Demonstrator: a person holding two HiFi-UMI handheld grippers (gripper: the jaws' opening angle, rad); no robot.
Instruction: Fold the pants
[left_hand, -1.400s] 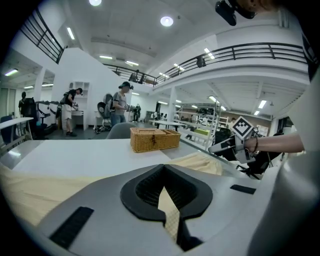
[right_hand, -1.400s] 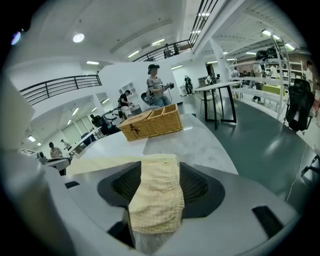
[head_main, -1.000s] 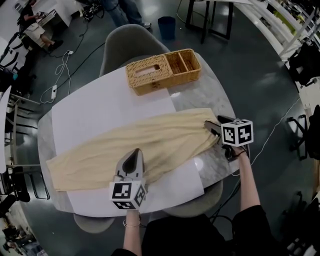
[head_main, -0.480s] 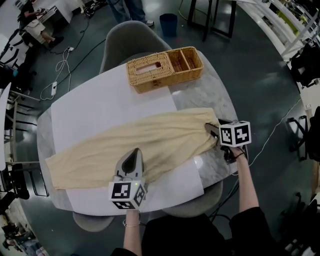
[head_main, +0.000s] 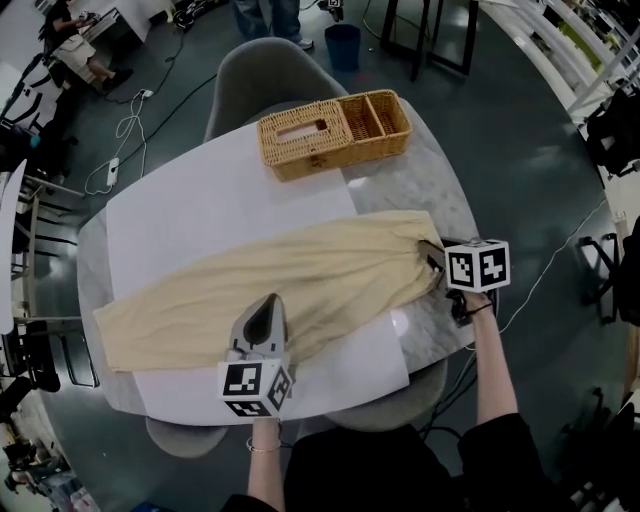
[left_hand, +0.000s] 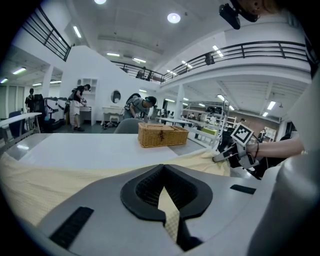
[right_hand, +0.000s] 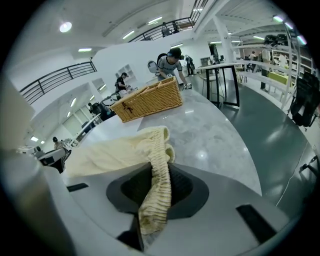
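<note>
Clamped in the right gripper (head_main: 432, 258), jaws just now closing in and pressing from both sides: the gathered waistband (right_hand: 156, 190) of the cream pants (head_main: 270, 285), bunched upright in the slot and curling over just ahead of the tips; beyond those tips, bare marble table (right_hand: 210, 135); further ahead, left of the line of the jaws, a wicker basket (right_hand: 147, 102).

Closed as well, the left gripper (head_main: 266, 305), on a thin fold of the same cloth at the near long edge, about midway along the legs; only a narrow wedge of woven cream fabric showing between the pads; ahead of these jaws and to both sides, the rest of the garment spread flat over a white sheet (head_main: 200, 205); far ahead and right of the tips, the other gripper at the waist end, with the basket well beyond, further back on the table.

Stretched lengthwise between and past the two grips, flat and not yet folded; leg ends running off to the left of the left jaws, near the table's edge; both sets of tips angled down onto the cloth.
</note>
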